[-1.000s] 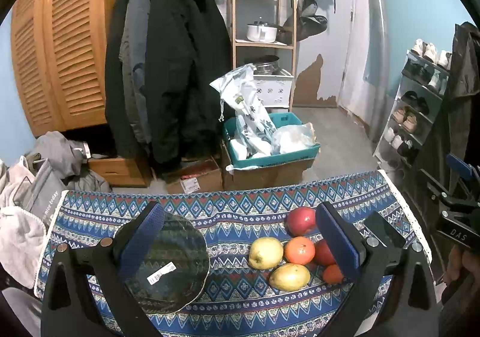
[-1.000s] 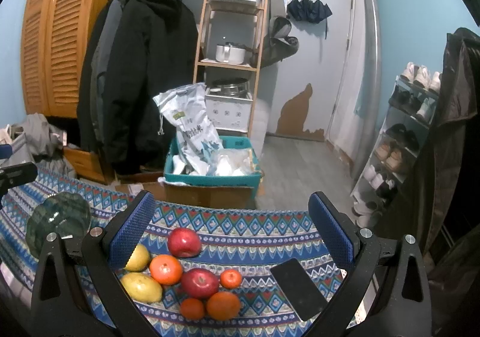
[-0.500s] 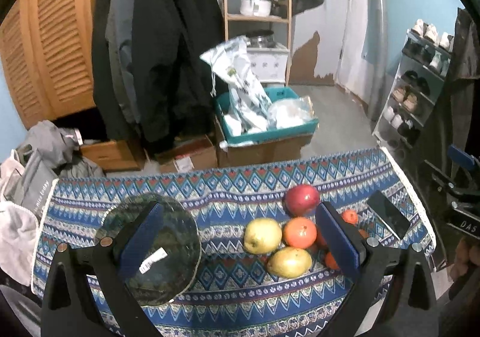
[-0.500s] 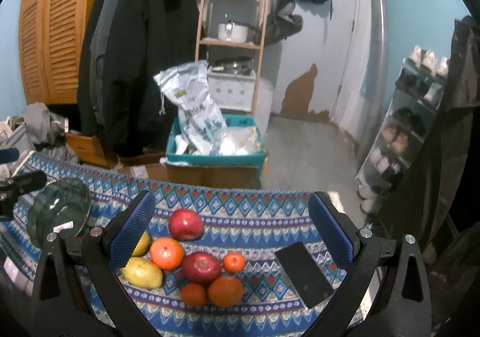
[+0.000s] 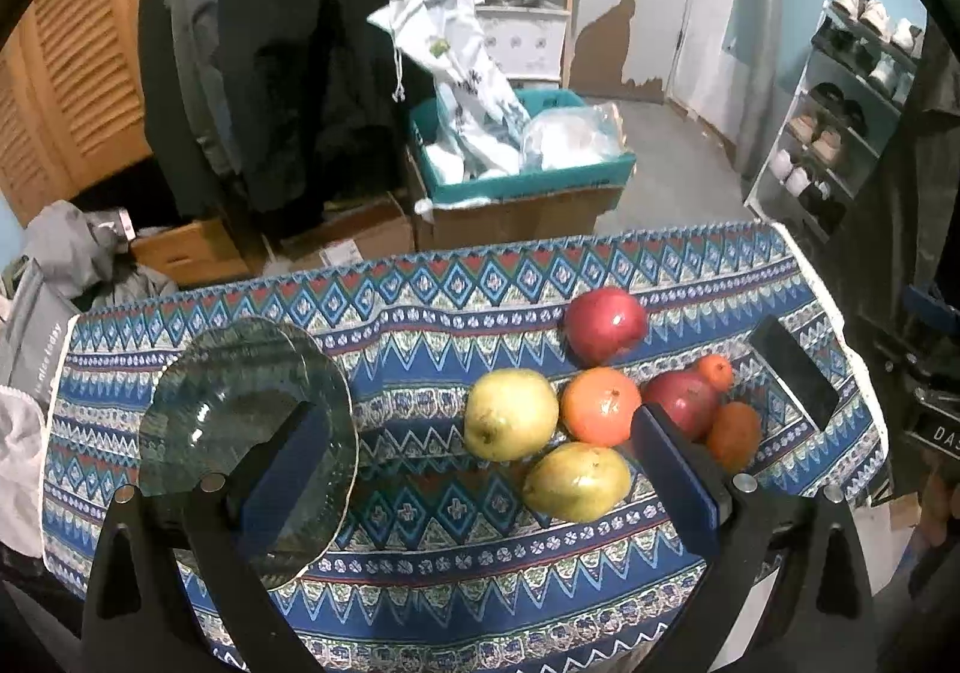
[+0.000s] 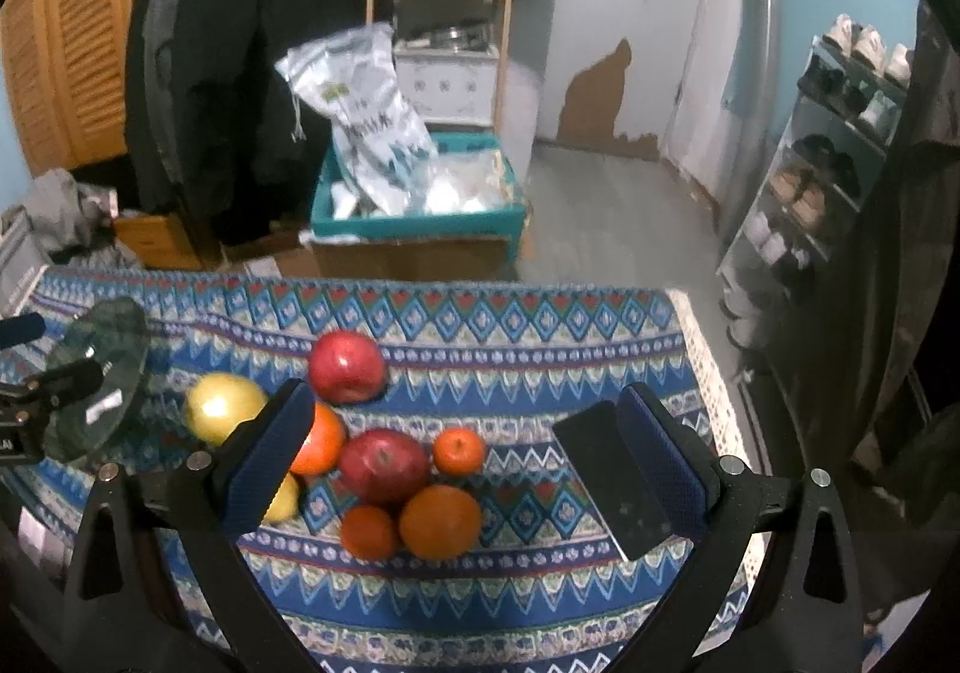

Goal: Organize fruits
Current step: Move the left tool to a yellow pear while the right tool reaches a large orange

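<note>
Left tongs (image 5: 480,469) spread wide, empty, hovering low over the near half of the bench (image 5: 420,301); right tongs (image 6: 462,451) spread just as wide, empty too, hanging over the fruit heap. Landmark: the glass plate (image 5: 240,421), bare, at the bench's left end, partly behind the left tongs' left finger. Right of the plate, a short gap, then the pile: yellow-green apple (image 5: 510,414) closest to the plate, yellow pear (image 5: 577,481) just below it toward the near edge, big orange (image 5: 601,406) touching both, red apple (image 5: 606,325) farther back. Farther from the plate again, a dark red apple (image 6: 384,466), small tangerine (image 6: 459,451), two more oranges (image 6: 441,522) bunched in front. Beyond the heap, farthest from the plate, a black phone (image 6: 612,481) lying flat. Likely first pick: yellow-green apple or pear, both framed between the left tongs' fingers, ahead and a touch right of centre. Pear's long axis roughly across the opening, so probably a slight turn needed. Left hand nearer the plate; right hand better placed for the red apple and oranges.
</note>
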Demonstrator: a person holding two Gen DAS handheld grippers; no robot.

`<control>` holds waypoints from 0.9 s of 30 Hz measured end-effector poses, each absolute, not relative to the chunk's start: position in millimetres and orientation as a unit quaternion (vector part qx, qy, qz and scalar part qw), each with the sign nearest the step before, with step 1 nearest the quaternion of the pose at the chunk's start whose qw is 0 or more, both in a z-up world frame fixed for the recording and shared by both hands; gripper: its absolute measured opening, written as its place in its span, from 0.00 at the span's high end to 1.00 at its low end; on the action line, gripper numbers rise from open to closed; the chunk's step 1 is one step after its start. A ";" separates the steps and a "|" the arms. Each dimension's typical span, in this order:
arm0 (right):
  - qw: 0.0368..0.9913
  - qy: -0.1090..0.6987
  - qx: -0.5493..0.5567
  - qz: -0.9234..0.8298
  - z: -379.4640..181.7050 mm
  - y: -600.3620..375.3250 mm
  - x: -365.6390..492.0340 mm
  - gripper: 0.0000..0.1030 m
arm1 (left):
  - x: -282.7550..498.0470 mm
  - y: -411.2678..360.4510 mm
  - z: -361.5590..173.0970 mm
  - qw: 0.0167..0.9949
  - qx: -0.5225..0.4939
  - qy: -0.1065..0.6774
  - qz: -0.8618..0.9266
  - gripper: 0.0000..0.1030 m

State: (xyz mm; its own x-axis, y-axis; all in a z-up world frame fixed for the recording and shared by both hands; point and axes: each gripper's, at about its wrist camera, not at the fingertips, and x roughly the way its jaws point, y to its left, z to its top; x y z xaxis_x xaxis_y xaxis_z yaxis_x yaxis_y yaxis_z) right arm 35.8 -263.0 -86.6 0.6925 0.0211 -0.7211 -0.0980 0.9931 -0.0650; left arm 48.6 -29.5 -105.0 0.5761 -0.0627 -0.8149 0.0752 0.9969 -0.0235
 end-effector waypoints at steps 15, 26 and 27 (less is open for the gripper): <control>0.866 0.497 -0.032 0.035 -163.7 -271.7 60.8 0.10 | 70.2 -31.4 -170.3 0.846 -0.006 0.532 -0.033 0.01; 0.830 0.554 -0.040 0.043 -211.5 -269.9 69.7 0.13 | 85.7 -31.2 -193.0 0.831 -0.011 0.556 -0.028 0.01; 0.828 0.558 -0.041 0.043 -214.7 -269.7 70.9 0.13 | 87.3 -31.2 -194.9 0.829 -0.012 0.558 -0.028 0.01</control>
